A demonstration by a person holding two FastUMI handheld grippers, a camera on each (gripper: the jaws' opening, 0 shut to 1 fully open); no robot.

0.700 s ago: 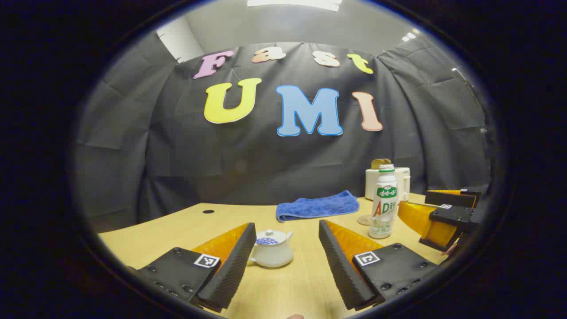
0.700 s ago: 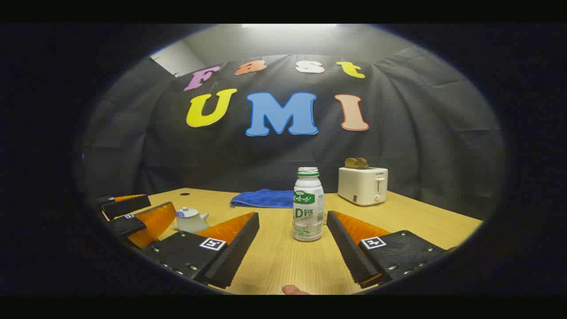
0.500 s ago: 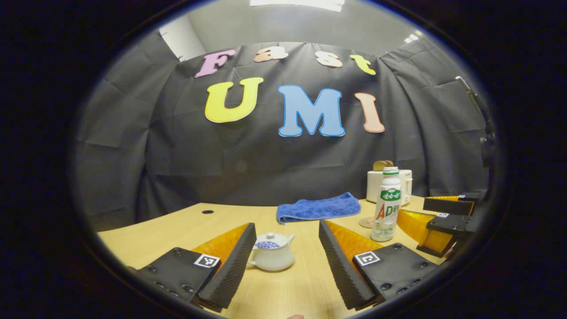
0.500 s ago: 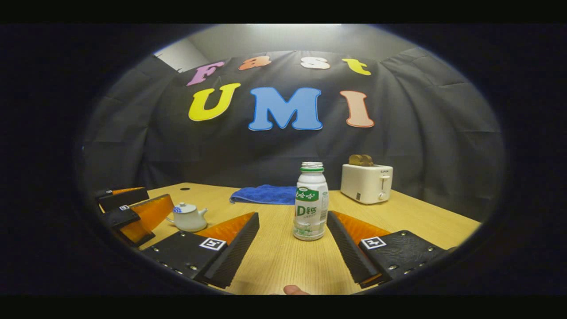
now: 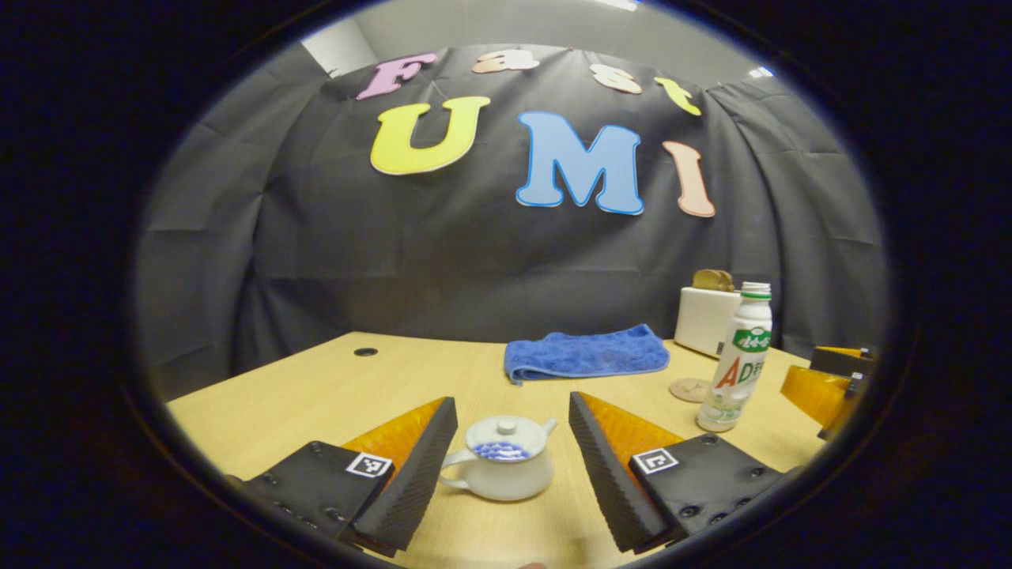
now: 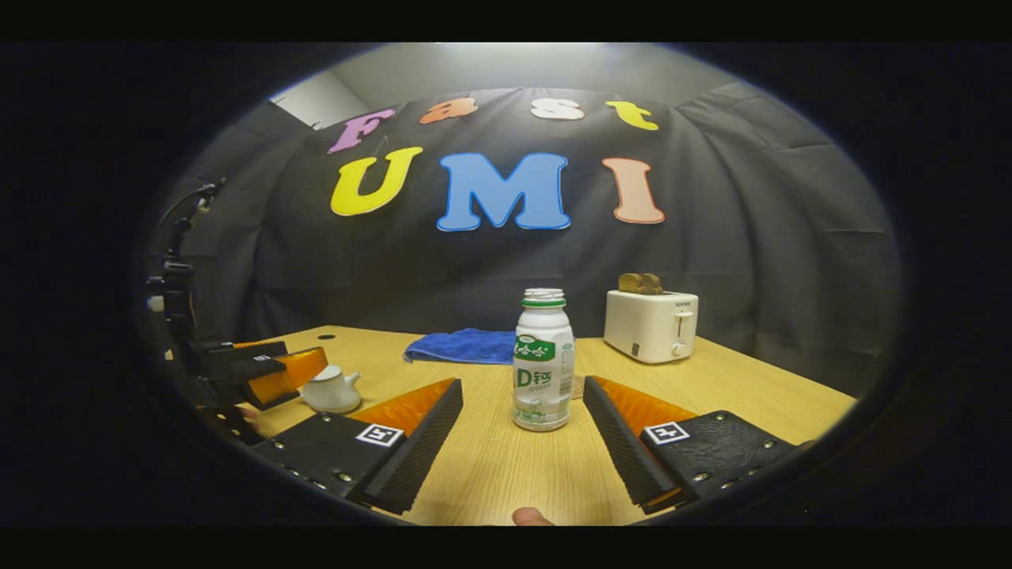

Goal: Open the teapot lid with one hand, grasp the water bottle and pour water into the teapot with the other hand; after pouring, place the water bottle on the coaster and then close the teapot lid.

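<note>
In the left gripper view we see the coaster point(image 5: 690, 389) as a whole small disc on the table point(image 5: 316, 395), just left of the bottle point(image 5: 735, 359) and in front of the towel's point(image 5: 585, 356) right end; in the right gripper view it is mostly hidden behind the bottle point(image 6: 543, 363). The left gripper view also gives us the teapot's point(image 5: 502, 458) lid point(image 5: 506, 435) from above, seated on the pot. The right gripper view shows the toaster point(image 6: 651, 324) in full, well right of the bottle, and a stand point(image 6: 170, 269) at the far left, beyond the teapot point(image 6: 330, 389).

Our left gripper point(image 5: 512, 454) stands wide open, the teapot between its fingers and touching neither. Our right gripper point(image 6: 522, 431) is also wide open, with the upright bottle just ahead between the fingertips, untouched. From the right gripper view, the left gripper point(image 6: 277, 371) sits close against the teapot's left side; we cannot tell whether they touch there.
</note>
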